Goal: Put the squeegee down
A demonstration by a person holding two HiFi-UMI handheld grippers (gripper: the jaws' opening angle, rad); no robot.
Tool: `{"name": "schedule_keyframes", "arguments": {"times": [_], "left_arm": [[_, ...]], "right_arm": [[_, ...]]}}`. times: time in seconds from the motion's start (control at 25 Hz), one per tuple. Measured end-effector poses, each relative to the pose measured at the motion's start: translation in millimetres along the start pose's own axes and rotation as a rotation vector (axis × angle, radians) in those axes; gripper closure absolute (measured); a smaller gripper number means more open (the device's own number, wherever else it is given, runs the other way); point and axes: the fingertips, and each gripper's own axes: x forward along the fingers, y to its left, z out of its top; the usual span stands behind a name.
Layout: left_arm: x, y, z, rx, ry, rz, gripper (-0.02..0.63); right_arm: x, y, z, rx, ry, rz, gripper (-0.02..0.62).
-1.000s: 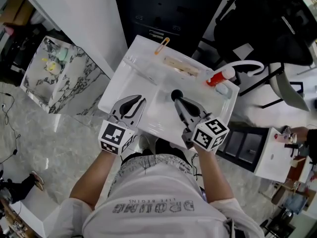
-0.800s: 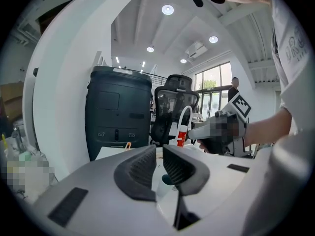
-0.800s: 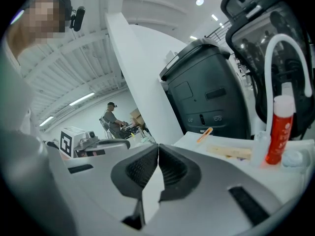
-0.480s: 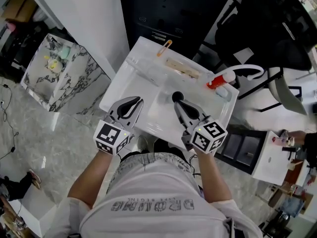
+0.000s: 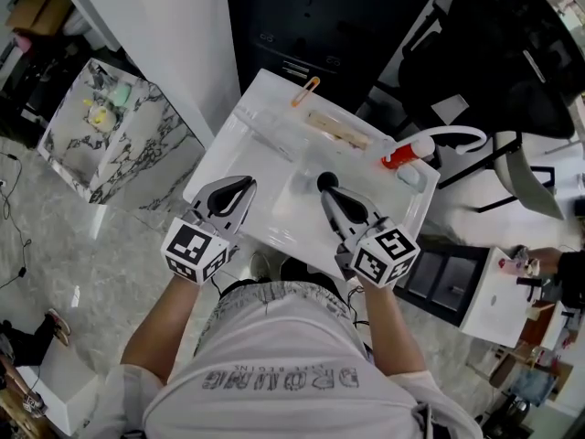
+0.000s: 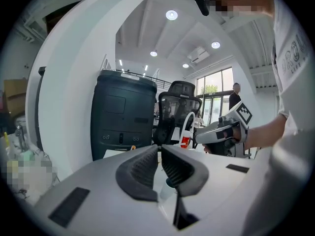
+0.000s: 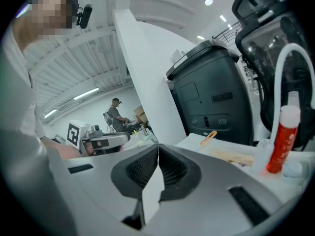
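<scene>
A long flat beige tool, which looks like the squeegee, lies free on the white table top toward the back. Neither gripper touches it. My left gripper hovers over the table's near left edge. Its jaws have just been closing and now meet, with nothing between them. My right gripper is over the near middle, shut and empty, its tips next to a black round spot in the table.
An orange-handled piece and a clear plastic strip lie at the back. A red bottle and a white curved tube stand back right. A dark cabinet and an office chair sit behind.
The left gripper has drifted a little left, toward the table's near edge, and its jaws have narrowed until they meet. The right gripper has stayed where it was.
</scene>
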Motion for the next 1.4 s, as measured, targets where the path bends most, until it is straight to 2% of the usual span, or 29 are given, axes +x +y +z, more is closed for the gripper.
{"name": "schedule_keyframes", "arguments": {"times": [0.8,1.4], "left_arm": [[10.1,-17.2,-10.9,-0.061,0.038,-0.076,0.572],[14.6,-10.9,-17.0,-0.063,0.04,-0.016,0.572]], "right_arm": [[-2.7,5.6,-6.6,-0.036,0.031,0.061,0.588],[-3.8,-1.2,-8.8,-0.038,0.035,0.084,0.589]]}}
